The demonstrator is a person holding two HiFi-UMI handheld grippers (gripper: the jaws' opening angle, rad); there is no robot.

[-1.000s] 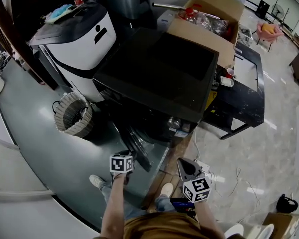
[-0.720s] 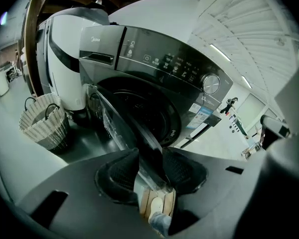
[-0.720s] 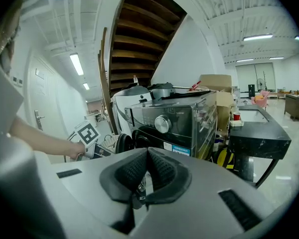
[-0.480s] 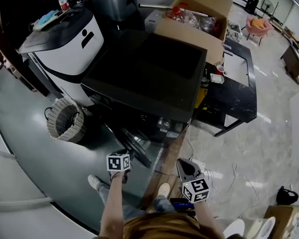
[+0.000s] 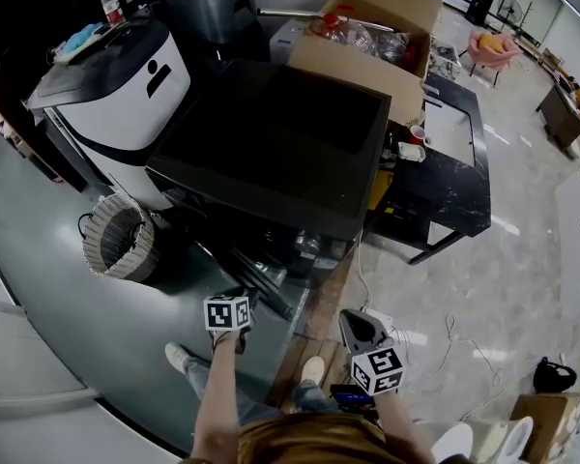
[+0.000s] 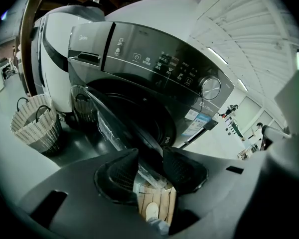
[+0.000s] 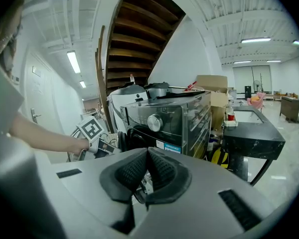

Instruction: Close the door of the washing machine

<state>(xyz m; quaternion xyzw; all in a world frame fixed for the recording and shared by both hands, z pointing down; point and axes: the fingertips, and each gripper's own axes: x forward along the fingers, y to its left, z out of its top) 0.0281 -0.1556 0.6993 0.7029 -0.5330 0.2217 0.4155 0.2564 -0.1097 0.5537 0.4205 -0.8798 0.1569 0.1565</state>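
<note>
The black front-loading washing machine (image 5: 271,143) stands in the middle of the head view, and its round door (image 5: 266,280) swings out towards me. In the left gripper view the door (image 6: 114,121) runs slanting from the drum opening down to my left gripper (image 6: 149,164), and its rim lies between the two pads, which close on it. My right gripper (image 5: 361,329) hangs to the right of the door, apart from it. In the right gripper view my right gripper (image 7: 147,156) has its jaws together with nothing in them, facing the machine's front (image 7: 174,118).
A woven basket (image 5: 116,240) stands on the floor left of the door, beside a white appliance (image 5: 116,75). A cardboard box (image 5: 367,46) sits behind the machine and a black table (image 5: 445,162) to its right. Cables lie on the floor at the right.
The head view has drifted, so the machine sits a little more to the left. Both grippers stay almost where they were; the left one remains at the door's rim.
</note>
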